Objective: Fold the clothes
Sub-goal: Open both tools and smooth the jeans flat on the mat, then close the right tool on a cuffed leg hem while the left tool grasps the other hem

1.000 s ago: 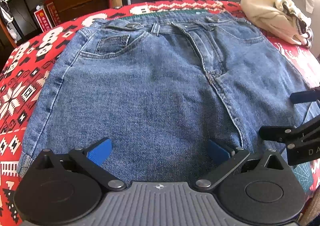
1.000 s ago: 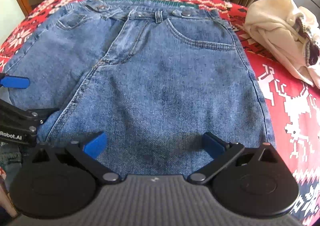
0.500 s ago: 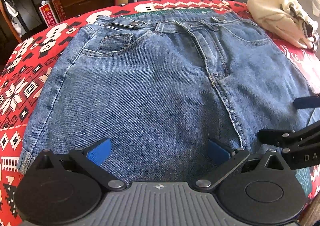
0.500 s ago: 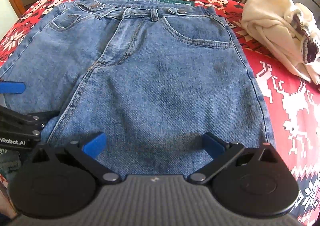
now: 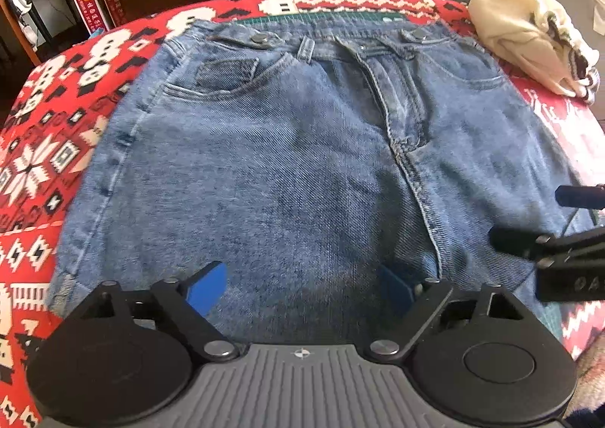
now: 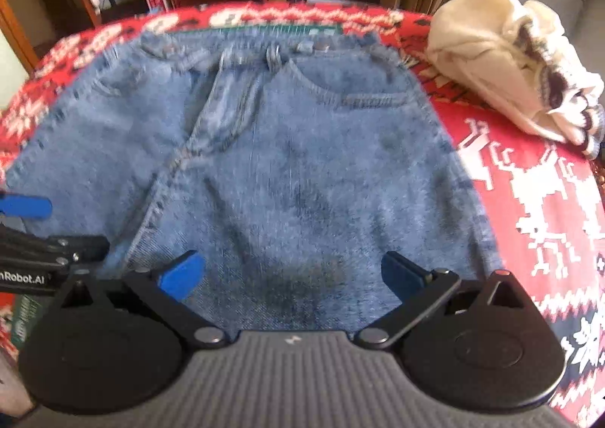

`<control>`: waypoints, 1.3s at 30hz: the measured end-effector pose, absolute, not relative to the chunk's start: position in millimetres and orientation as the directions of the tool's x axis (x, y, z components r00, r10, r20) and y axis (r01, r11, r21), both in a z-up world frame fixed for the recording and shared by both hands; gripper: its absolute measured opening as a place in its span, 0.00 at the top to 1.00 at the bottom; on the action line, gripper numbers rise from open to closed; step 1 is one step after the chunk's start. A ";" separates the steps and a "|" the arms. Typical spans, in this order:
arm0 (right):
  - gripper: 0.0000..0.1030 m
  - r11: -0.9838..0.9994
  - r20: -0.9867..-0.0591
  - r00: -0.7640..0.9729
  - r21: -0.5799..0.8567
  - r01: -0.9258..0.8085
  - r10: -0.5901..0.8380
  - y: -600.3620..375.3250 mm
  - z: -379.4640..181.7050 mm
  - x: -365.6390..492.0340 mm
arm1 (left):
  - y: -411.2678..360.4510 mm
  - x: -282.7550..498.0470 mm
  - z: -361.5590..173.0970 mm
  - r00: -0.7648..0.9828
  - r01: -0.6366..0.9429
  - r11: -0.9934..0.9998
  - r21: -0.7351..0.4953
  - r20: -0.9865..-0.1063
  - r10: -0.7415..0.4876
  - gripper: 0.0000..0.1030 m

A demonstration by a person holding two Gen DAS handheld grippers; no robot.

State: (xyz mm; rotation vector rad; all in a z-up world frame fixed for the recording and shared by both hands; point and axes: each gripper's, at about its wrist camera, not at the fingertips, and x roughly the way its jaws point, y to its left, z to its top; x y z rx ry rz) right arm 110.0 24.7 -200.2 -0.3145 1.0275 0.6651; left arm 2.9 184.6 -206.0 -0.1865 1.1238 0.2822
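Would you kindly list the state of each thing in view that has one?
jeans: spread flat, front up, waistband at the far side
left tool: open, over the near denim
right tool: open, over the near denim
cream garment: bunched, unfolded, right of the jeans

One pair of jeans (image 5: 287, 170), one cream bundle of clothing (image 5: 529, 38), one red patterned tablecloth (image 5: 45, 148) and two grippers, left (image 5: 302, 286) and right (image 6: 289, 274).
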 end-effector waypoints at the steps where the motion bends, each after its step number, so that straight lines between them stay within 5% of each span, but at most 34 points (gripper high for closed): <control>1: 0.02 0.760 -0.866 0.341 0.067 -0.646 0.366 21.8 -192.9 110.0 | 184.9 0.0 -200.5 0.409 -0.317 0.948 -0.009 -0.903 0.128 0.20; 7: 0.14 0.752 -0.847 0.326 0.122 -0.648 0.419 -2.5 -145.8 103.3 | 184.2 -24.5 -157.5 0.464 -0.310 0.948 -0.077 -0.882 0.080 0.24; 15: 0.17 0.773 -0.807 0.257 0.337 -0.537 0.531 -38.2 -111.3 69.4 | 159.8 -66.3 -126.6 0.470 -0.291 0.939 -0.186 -0.882 -0.029 0.36; 22: 0.43 0.756 -0.802 0.089 0.512 -0.408 0.591 -39.2 -152.1 46.5 | 164.2 -82.1 -148.8 0.477 -0.346 0.871 -0.348 -0.865 -0.156 0.52; 27: 0.52 0.727 -0.755 -0.035 0.642 -0.243 0.655 -38.8 -198.0 57.3 | 177.9 -78.7 -169.3 0.479 -0.369 0.824 -0.430 -0.848 -0.228 0.60; 39: 0.53 0.708 -0.708 -0.141 0.703 -0.062 0.692 -31.5 -256.1 75.4 | 172.8 -56.9 -196.6 0.412 -0.350 0.831 -0.432 -0.868 -0.278 0.60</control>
